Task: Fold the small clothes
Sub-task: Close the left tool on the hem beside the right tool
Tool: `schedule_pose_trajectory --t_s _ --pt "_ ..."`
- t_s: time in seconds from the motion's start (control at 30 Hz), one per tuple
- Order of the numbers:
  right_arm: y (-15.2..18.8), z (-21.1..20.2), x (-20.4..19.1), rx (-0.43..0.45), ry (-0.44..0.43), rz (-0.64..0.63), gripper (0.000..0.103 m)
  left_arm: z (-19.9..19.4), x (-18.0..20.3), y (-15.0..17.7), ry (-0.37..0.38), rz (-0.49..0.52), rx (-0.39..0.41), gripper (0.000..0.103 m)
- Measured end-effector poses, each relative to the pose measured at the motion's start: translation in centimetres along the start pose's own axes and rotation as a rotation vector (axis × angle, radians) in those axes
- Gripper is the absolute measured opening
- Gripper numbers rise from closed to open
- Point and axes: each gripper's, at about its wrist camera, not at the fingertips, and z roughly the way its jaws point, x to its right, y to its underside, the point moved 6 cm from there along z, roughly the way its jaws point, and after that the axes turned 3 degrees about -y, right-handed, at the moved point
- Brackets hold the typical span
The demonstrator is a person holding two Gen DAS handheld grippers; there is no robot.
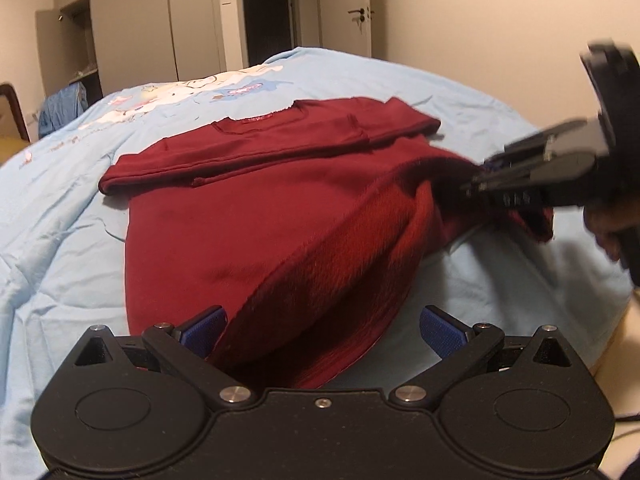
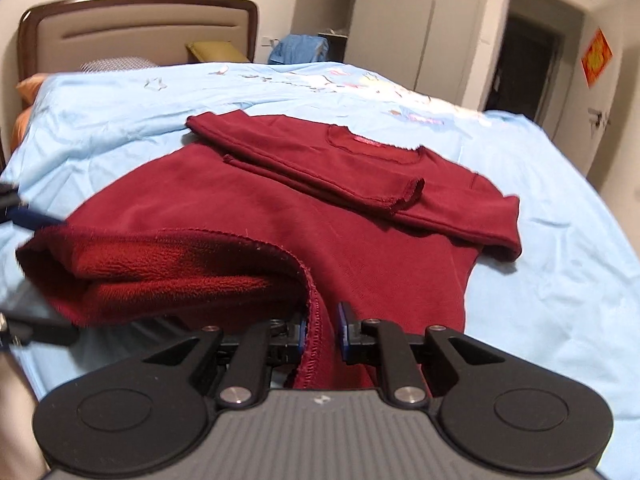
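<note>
Your dark red fleece-lined sweater (image 1: 248, 216) lies spread on the light blue printed bedcover (image 1: 72, 200), its 2 sleeves already folded across the chest below the neckline. The bottom hem is off the cover along the near edge, showing the fuzzy inner side.

Your right gripper (image 2: 322, 330) has its blue pads drawn close together and clamped on the stitched hem edge, which runs up between them. In the left wrist view the same gripper (image 1: 480, 184) reaches in from the right, pinching a corner of the hem clear of the cover.

Your left gripper (image 1: 322, 330) has its jaws wide apart. The raised hem sits between them and lies against the left blue pad (image 1: 204, 328); the right pad (image 1: 442, 330) stands clear of the cloth, so nothing is gripped there.

A wooden padded headboard (image 2: 140, 28) stands at the far end of the bed.
</note>
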Motion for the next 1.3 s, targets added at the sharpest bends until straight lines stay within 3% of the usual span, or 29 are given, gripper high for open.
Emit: schedule_pose_trajectory --t_s 0.2,0.4,0.57,0.67,0.8,1.03,1.17,1.3 --pt "-0.1 0.8 0.8 -0.005 -0.013 0.065 0.017 1.6 -0.1 1.2 -0.120 0.122 -0.066 0.102" --pt "0.0 1.4 1.2 -0.013 -0.016 0.081 0.017 1.4 -1.2 1.7 -0.231 0.168 -0.063 0.089" --pt "0.2 1.5 1.2 -0.015 -0.012 0.086 0.019 0.3 -3.0 2.0 -0.293 0.168 -0.043 0.067" --pt "0.3 1.2 1.0 -0.016 0.001 0.065 0.022 -0.8 -4.0 2.2 -0.331 0.170 -0.012 0.059" --pt "0.7 0.6 0.5 -0.017 0.020 0.030 0.029 -2.1 -5.0 2.1 -0.349 0.161 0.041 0.051" --pt "2.4 -1.0 -0.4 -0.037 0.055 -0.029 0.041 -3.6 -6.1 0.2 -0.348 0.100 0.153 0.016" --pt "3.7 -2.3 -1.0 -0.045 0.079 -0.093 0.051 -4.0 -6.8 -1.7 -0.323 0.040 0.206 0.008" --pt "5.1 -3.0 -2.1 -0.063 0.096 -0.186 0.061 -3.9 -7.6 -3.7 -0.303 -0.007 0.241 0.007"
